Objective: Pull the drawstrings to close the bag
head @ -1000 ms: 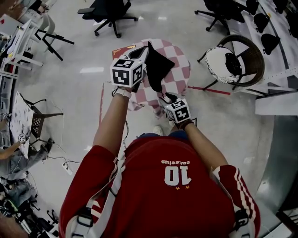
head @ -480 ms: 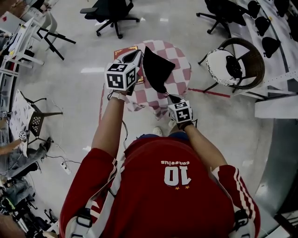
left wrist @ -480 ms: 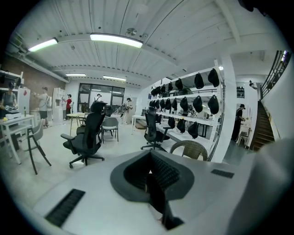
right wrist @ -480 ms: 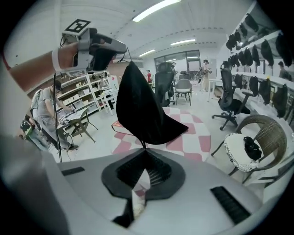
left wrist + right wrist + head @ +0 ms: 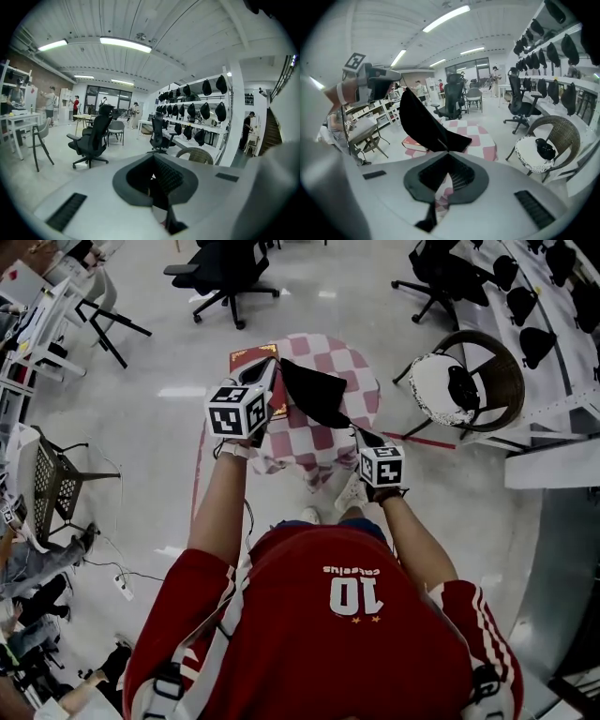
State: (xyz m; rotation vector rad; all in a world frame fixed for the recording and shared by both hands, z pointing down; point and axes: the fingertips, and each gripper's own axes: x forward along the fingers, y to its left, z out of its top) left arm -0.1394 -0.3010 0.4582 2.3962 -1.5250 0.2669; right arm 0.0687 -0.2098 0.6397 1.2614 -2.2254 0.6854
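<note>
1. Black bag (image 5: 314, 395) hangs stretched in the air between the two claws, above the round surface (image 5: 354, 362) with its pink-and-white checked cloth.
2. Left claw (image 5: 267, 379) is closed, gripping the bag's upper end.
3. Right claw (image 5: 447, 152) is clamped on a thin drawstring (image 5: 443, 145) that runs taut from the bag's lower corner.
4. A red book (image 5: 251, 356) lies on the surface.
</note>
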